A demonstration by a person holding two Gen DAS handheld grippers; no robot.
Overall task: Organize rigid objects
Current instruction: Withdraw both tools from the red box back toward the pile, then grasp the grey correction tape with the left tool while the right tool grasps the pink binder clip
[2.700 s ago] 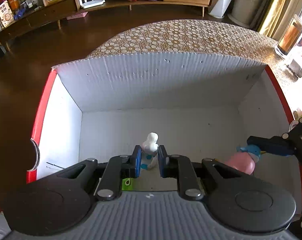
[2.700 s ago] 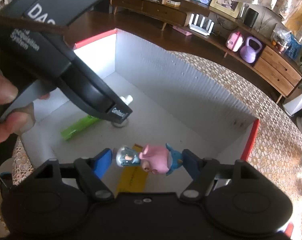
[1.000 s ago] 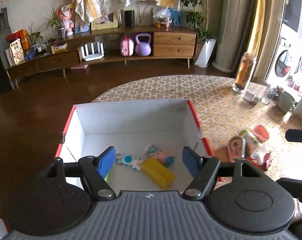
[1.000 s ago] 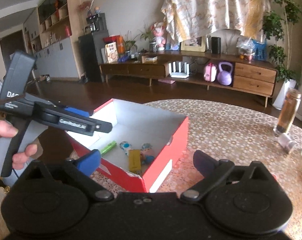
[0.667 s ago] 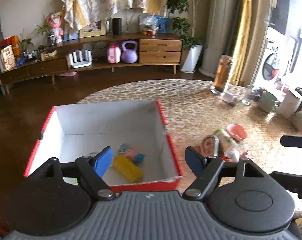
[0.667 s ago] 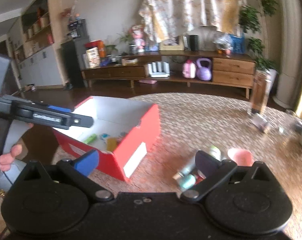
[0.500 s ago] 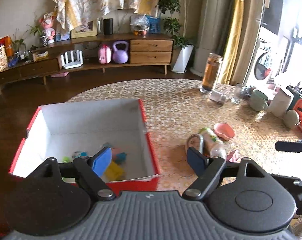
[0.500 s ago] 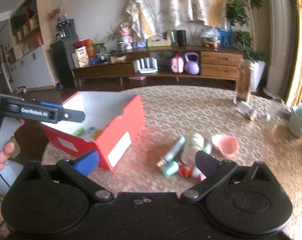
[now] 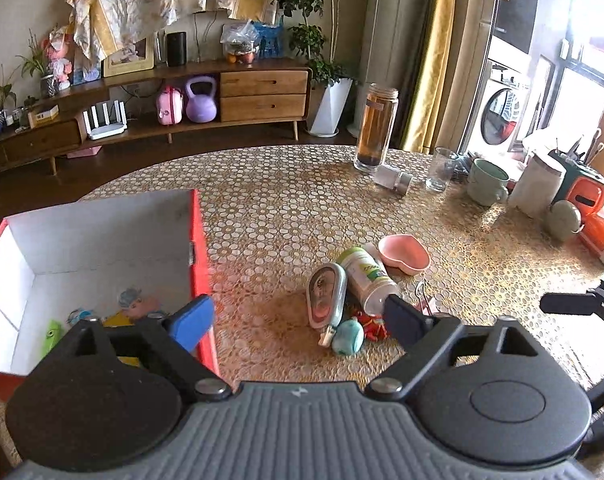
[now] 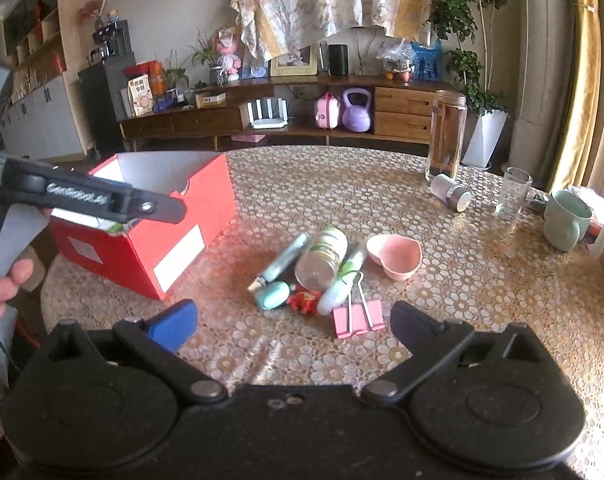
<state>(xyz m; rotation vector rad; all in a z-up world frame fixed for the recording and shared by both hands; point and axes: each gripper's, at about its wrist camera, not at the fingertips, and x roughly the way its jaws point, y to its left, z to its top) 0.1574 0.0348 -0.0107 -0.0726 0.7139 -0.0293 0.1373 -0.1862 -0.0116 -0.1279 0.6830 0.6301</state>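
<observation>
Left wrist view: the left gripper (image 9: 297, 316) hangs wide open and empty above the patterned table (image 9: 285, 208). Right of the red box (image 9: 199, 248), a bottle (image 9: 366, 276) lies cap toward the camera.

Right wrist view: the right gripper (image 10: 293, 320) is spread open, empty; the bottle (image 10: 322, 258) lies lengthwise toward the sideboard (image 10: 285, 116).

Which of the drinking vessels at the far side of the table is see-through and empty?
The short clear glass, between the tall amber-filled jar and the opaque green mug.

The tabletop (image 10: 342, 192) is covered in a glossy patterned sheet. The red box (image 10: 173, 216) is seen as matt cardboard; the pink heart-shaped dish (image 10: 394, 256) as smooth plastic.
</observation>
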